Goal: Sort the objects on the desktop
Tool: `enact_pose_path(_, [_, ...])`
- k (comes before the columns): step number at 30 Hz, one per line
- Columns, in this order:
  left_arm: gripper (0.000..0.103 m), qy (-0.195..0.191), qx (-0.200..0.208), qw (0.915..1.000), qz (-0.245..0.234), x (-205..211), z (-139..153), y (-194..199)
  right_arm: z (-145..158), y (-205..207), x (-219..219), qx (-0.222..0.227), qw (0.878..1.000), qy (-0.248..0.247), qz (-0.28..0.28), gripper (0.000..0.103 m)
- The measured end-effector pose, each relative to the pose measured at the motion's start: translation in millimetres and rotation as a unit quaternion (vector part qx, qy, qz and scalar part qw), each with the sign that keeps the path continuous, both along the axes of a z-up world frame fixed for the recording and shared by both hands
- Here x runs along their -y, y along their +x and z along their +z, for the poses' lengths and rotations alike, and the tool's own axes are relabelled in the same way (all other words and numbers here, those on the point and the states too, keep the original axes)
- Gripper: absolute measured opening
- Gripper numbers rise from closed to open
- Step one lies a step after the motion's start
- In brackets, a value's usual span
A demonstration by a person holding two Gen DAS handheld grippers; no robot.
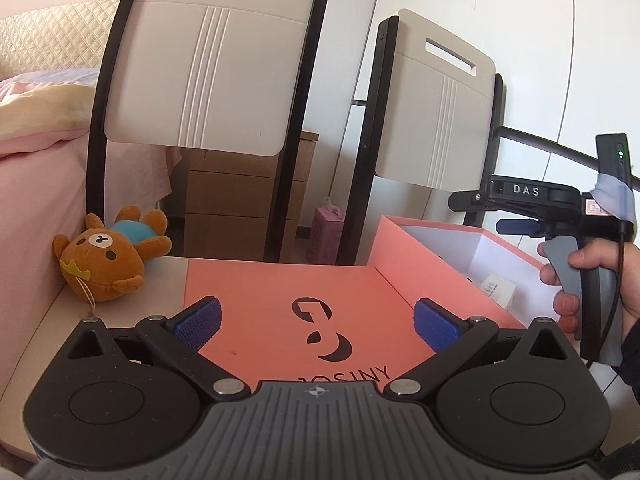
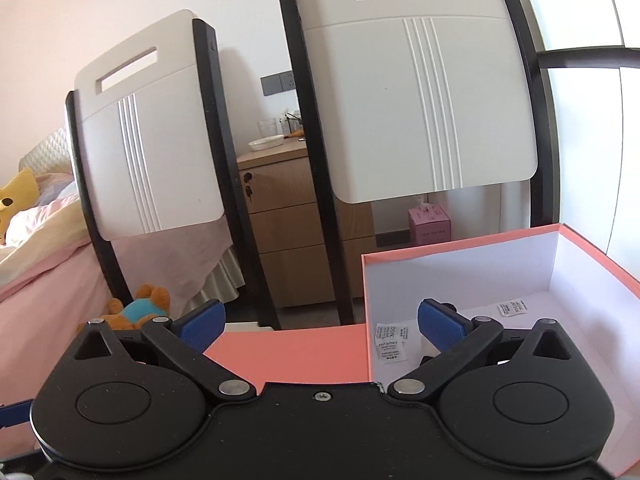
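— What's on the desk [image 1: 48, 320] from where you stand?

— A white top, with a salmon-pink box lid [image 1: 296, 312] lying flat, a dark logo printed on it. At about two o'clock of the lid, touching its edge, stands the open pink box [image 2: 600, 264], white inside, with small paper sachets [image 2: 390, 344] on its floor. At ten o'clock of the lid, a brown plush bear [image 1: 108, 256] in a blue shirt lies on its side near the desk's far left corner.

— And the room behind?

— Two white chair backs [image 1: 208, 68] with black frames stand just past the desk. Between them, a wooden drawer cabinet [image 2: 288, 232] and a pink tissue box [image 2: 430, 224] on the floor. A bed [image 1: 36, 140] with pink bedding is at nine o'clock.

— The grippers?

— The left gripper [image 1: 316, 322] hovers low over the lid, blue pads spread wide, nothing between them. The right gripper [image 2: 320, 322] is also spread and empty, straddling the box's near left wall: one pad over the lid, the other inside the box. From the left camera, a hand [image 1: 592, 280] wraps the right gripper's grey handle at three o'clock.
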State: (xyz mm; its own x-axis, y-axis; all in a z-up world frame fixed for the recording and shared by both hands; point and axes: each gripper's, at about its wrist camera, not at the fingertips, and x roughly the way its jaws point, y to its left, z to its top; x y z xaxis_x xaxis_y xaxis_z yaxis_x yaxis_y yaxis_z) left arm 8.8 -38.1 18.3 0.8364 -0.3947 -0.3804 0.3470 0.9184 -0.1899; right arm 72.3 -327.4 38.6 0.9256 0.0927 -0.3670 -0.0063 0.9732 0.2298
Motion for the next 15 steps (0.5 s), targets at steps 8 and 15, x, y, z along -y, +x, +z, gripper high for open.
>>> enact_pose_path(8, [0.103, 0.015, 0.002, 0.9992, 0.037, -9, -1, 6, -10, -30, -33, 0.049, 0.998, -0.013, 0.032, 0.102])
enact_pose_path(15, [0.103, 0.030, 0.001, 0.9971, 0.071, -15, -3, 13, -28, -43, -58, 0.073, 0.993, -0.039, 0.079, 0.102])
